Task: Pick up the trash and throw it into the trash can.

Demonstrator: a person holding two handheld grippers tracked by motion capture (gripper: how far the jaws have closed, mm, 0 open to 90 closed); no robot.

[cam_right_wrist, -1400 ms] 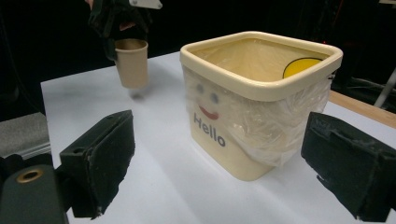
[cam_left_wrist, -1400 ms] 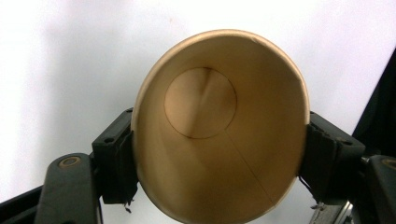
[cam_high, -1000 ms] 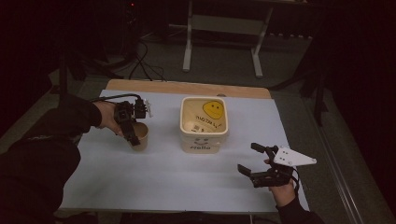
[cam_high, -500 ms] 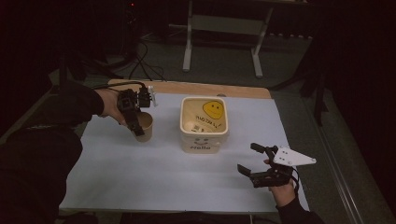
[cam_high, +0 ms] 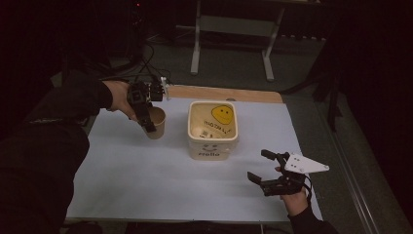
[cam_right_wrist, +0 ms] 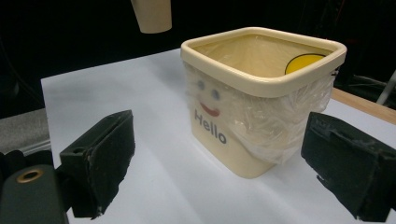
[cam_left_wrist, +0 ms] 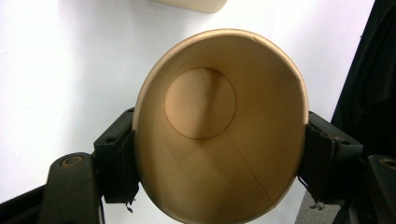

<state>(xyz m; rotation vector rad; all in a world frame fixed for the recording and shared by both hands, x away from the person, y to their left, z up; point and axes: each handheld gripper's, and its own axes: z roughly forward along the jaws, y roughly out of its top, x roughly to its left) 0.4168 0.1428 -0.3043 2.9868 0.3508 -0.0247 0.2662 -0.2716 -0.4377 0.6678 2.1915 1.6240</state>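
Observation:
My left gripper (cam_high: 146, 117) is shut on a brown paper cup (cam_high: 157, 122), held above the white tabletop at the left of the cream bin. In the left gripper view the cup (cam_left_wrist: 219, 126) is empty, squeezed oval between the two jaws, and I look straight into it. The cream square bin (cam_high: 213, 129) stands mid-table, lined with clear plastic, with a smiley face and "Hello" on its side (cam_right_wrist: 261, 98). My right gripper (cam_high: 265, 170) rests open near the front right, apart from the bin, nothing between its jaws. The lifted cup (cam_right_wrist: 152, 15) hangs at the top of the right gripper view.
The white table cover (cam_high: 146, 180) spreads wide in front of the bin. A wooden table edge (cam_high: 224, 92) runs along the back. A metal stand (cam_high: 231, 29) and cables (cam_high: 146, 58) lie on the dark floor beyond.
My left gripper has lifted the cup off the table and carried it back and toward the bin. The right gripper has stayed in place, open.

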